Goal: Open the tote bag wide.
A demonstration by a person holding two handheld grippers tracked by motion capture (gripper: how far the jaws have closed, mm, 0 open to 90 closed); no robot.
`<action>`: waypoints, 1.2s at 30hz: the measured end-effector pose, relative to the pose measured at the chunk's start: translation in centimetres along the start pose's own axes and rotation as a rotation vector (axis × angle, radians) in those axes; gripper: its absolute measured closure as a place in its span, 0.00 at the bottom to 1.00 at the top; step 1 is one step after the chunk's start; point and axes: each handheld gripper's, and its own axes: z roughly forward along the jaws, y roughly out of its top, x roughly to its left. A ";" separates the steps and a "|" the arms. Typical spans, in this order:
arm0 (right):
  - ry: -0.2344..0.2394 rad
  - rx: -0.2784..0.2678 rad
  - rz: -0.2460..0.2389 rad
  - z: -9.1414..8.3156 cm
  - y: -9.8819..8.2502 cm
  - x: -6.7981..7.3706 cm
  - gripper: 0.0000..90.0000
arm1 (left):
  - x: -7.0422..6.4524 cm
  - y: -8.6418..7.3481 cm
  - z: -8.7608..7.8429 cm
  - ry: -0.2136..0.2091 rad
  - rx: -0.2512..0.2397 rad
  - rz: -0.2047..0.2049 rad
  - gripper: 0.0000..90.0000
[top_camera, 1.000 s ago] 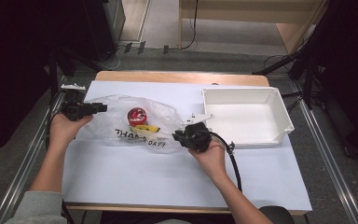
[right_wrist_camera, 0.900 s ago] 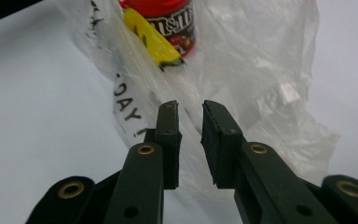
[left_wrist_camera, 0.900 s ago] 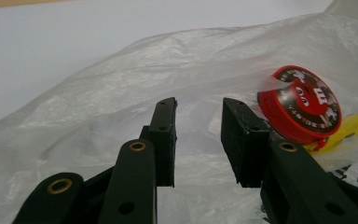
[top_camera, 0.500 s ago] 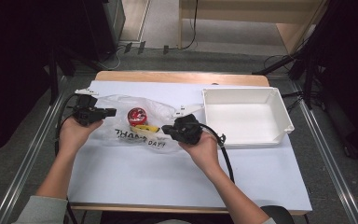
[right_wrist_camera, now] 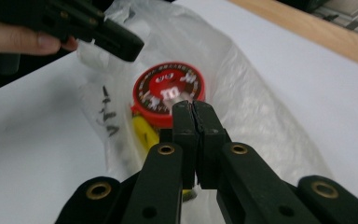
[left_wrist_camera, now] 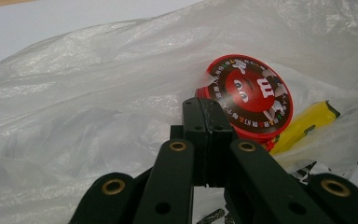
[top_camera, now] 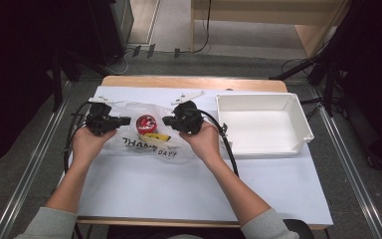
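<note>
High view: two grippers, left (top_camera: 125,120) and right (top_camera: 167,120), fingers clenched on one plastic bag (top_camera: 129,144).

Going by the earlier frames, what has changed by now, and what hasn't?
Both hand-held grippers moved inward toward the red tin: the left hand-held gripper rightward, the right hand-held gripper leftward and farther up the table. Both have just closed, each seemingly pinching the plastic bag. The tin, bag and white tray stayed put.

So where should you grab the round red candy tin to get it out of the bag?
Probably by its rim: the red tin lies flat inside the plastic bag, lid up, partly on a yellow packet. Come from above, through the bag's mouth, gripper across opposite edges.
</note>
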 end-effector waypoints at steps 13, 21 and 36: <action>-0.013 -0.005 -0.032 2.7 2.0 -1.5 1.00 | 0.4 -1.0 1.2 0.017 0.002 -0.022 1.00; -0.039 0.022 0.053 5.4 1.3 -4.3 1.00 | 0.9 -2.6 2.1 0.013 0.017 -0.042 1.00; -0.116 0.053 0.087 9.2 -1.1 -6.4 1.00 | 0.0 -5.5 2.6 -0.016 0.052 -0.022 1.00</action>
